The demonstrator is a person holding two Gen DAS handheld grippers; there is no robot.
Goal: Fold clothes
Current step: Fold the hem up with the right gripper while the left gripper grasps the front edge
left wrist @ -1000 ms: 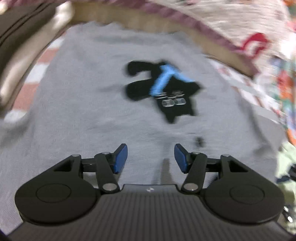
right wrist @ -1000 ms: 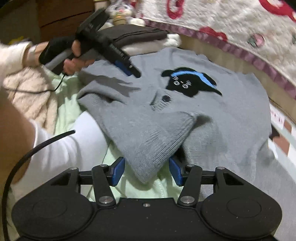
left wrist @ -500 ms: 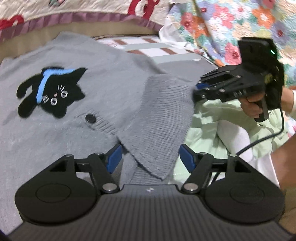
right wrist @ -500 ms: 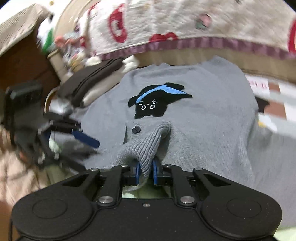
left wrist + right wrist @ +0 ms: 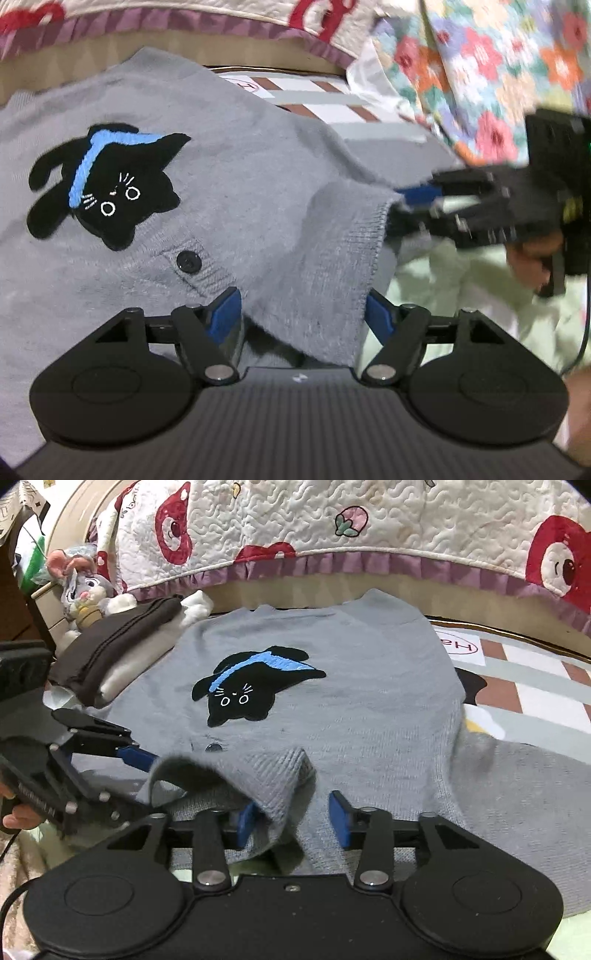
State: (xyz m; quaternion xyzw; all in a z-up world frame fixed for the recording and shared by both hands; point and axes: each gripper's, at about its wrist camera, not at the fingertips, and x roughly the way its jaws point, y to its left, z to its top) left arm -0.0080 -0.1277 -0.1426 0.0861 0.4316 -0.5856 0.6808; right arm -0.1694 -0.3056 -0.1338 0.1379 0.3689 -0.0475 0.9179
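A grey knit sweater (image 5: 369,686) lies flat on the bed, with a black cat patch (image 5: 251,694) and a dark button (image 5: 213,746) on its front. One sleeve (image 5: 269,775) is folded in over the body, ribbed cuff nearest me. My right gripper (image 5: 293,819) stands open, and the cuff's edge drapes against its left finger. My left gripper (image 5: 301,315) is open too, with the sleeve (image 5: 325,266) lying loose between its fingers. In the left wrist view the right gripper (image 5: 413,206) sits at the sleeve's right edge.
Folded dark clothes (image 5: 122,646) and a plush toy (image 5: 81,590) lie at the back left. A strawberry quilt (image 5: 332,524) runs along the back. Floral fabric (image 5: 498,55), a striped sheet (image 5: 535,686) and pale green cloth (image 5: 461,295) lie to the right.
My right gripper was shut on the sleeve cuff half a second ago; it has opened and let the cuff go. My left gripper swung right onto the sleeve and stayed open.
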